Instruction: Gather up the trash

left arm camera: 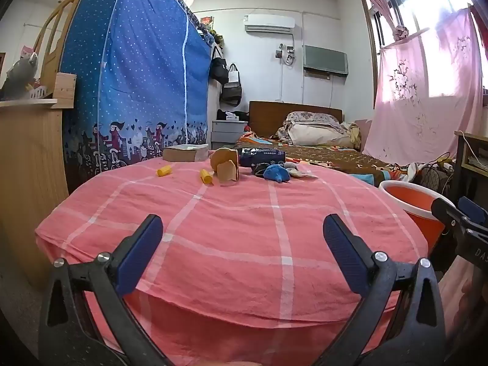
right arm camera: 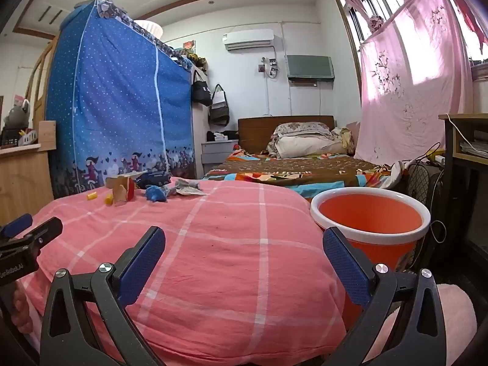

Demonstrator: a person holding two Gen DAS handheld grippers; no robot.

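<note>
Trash lies at the far end of a pink checked cloth [left arm camera: 244, 244]: two yellow caps [left arm camera: 164, 171] [left arm camera: 206, 176], torn brown cardboard [left arm camera: 225, 164], a dark blue packet [left arm camera: 262, 156], a crumpled blue wrapper [left arm camera: 276, 173] and grey scraps [left arm camera: 294, 170]. The same pile shows in the right wrist view, with the cardboard [right arm camera: 122, 189] and the blue wrapper [right arm camera: 155, 193]. An orange bucket with a white rim [right arm camera: 370, 222] stands right of the cloth. My left gripper [left arm camera: 243, 231] is open and empty at the near edge. My right gripper [right arm camera: 244, 244] is open and empty beside the bucket.
A flat cardboard box [left arm camera: 185, 152] sits at the cloth's far left. A blue fabric wardrobe [left arm camera: 134, 76] and a wooden desk [left arm camera: 27, 158] stand left. A bed [right arm camera: 305, 164] lies behind, a pink curtain [right arm camera: 411, 85] and a desk with cables [right arm camera: 463, 152] right.
</note>
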